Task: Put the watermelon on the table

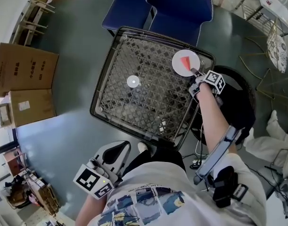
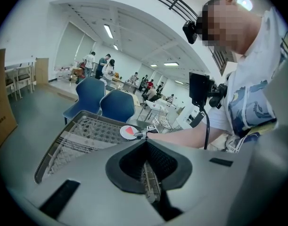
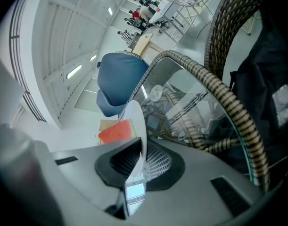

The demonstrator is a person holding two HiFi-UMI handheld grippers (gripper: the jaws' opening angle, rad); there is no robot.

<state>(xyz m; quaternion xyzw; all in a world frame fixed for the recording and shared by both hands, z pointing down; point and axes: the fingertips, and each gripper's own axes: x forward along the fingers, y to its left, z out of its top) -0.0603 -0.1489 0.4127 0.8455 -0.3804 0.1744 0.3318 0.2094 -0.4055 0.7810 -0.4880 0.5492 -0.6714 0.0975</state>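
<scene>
Right gripper [image 1: 195, 73] [image 3: 139, 166]: jaws closed on the rim of a round white plate [image 1: 177, 66] [image 3: 136, 121], thin edge pinched between the pads. Red wedge of watermelon [image 1: 186, 61] [image 3: 116, 131] lies on the plate, near its middle. Plate sits over the far right corner of the dark wicker-framed glass-topped table [image 1: 107, 65]; cannot tell whether it rests on the glass or hangs just above.

Left gripper [image 1: 116, 152] [image 2: 151, 187]: held low by the person's body, off the table's near edge, jaws together, nothing between them.

Small white disc [image 1: 133, 81] on the glass, well apart from the plate. Two blue upholstered chairs [image 1: 181, 6] beyond the table. Brown cardboard boxes [image 1: 23, 67] on the floor to the left.
</scene>
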